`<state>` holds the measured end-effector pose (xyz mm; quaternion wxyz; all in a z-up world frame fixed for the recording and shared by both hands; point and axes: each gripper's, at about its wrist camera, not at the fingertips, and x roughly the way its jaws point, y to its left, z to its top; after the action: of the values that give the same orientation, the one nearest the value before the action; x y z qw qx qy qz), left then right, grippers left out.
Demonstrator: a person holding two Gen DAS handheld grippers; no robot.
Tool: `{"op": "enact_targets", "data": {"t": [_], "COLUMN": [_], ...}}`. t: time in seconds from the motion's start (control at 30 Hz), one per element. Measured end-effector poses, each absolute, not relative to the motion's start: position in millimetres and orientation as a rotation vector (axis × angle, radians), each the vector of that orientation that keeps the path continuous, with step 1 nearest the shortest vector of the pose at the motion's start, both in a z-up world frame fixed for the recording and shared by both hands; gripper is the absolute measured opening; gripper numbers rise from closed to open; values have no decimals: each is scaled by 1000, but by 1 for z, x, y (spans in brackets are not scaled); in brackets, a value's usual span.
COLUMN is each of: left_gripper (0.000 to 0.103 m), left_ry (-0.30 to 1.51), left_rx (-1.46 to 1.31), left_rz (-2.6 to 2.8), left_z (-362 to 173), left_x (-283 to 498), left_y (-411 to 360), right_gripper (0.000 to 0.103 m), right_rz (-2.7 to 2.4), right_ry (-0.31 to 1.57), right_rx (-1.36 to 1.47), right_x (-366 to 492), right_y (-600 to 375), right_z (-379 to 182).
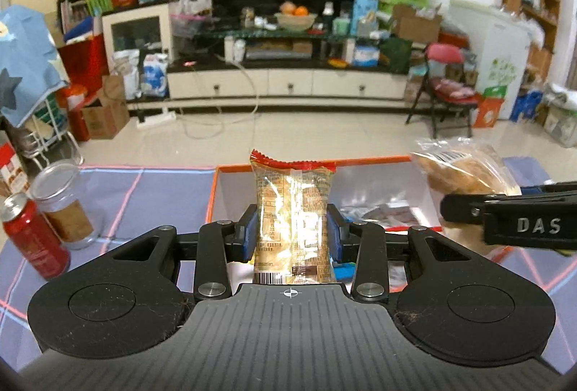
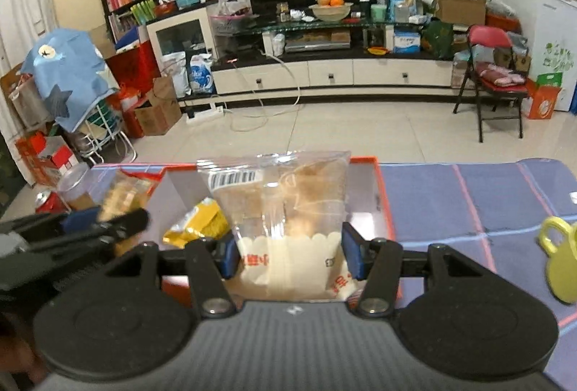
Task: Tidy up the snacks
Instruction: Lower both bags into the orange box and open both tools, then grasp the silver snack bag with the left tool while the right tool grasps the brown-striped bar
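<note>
My left gripper (image 1: 292, 234) is shut on a clear snack packet with a red top edge (image 1: 293, 207), held upright above the orange-rimmed white box (image 1: 274, 168). My right gripper (image 2: 290, 252) is shut on a clear bag of brown pastry with a white base (image 2: 288, 210), also above the box (image 2: 382, 207). The right gripper and its bag show at the right of the left wrist view (image 1: 465, 171). The left gripper and its packet show at the left of the right wrist view (image 2: 122, 196). A yellow snack packet (image 2: 196, 223) and silvery packets (image 1: 382, 210) lie inside the box.
A red can (image 1: 34, 236) and a clear lidded jar (image 1: 63, 203) stand on the blue checked tablecloth (image 1: 162, 196) left of the box. A yellow-green mug (image 2: 560, 261) stands on the cloth at right. Beyond the table are tiled floor, a TV stand and a folding chair.
</note>
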<state>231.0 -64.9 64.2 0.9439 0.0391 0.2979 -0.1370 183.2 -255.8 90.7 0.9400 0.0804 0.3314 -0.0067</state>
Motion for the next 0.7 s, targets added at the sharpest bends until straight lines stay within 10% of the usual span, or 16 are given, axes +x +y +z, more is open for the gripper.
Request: {"op": "enact_targets", "data": {"t": [0.07,0.1,0.3,0.37,0.7], "left_gripper": [22,49,73,75,81], "left_ry": [630,655,625,606,684], "left_rx": [117,140,103,58,-19], "left_rz": [-243,-225,-260,-234,-237], "left_z": [54,46,50,53,15], "left_x": [250,260,227,203,109], "left_y": [-78,-83,-50,-24,53], "right_gripper": [56,60,69,81,82], "right_rz": [-30,-34,-50,-73,-73], "right_ry": [686,690,662,604,652], "right_rx": [140,135,168,156,197], "right_x": [202,210,189,150,1], "right_y": [-249,-246,-259,-269,-303], "right_z": [84,80,84,91,47]}}
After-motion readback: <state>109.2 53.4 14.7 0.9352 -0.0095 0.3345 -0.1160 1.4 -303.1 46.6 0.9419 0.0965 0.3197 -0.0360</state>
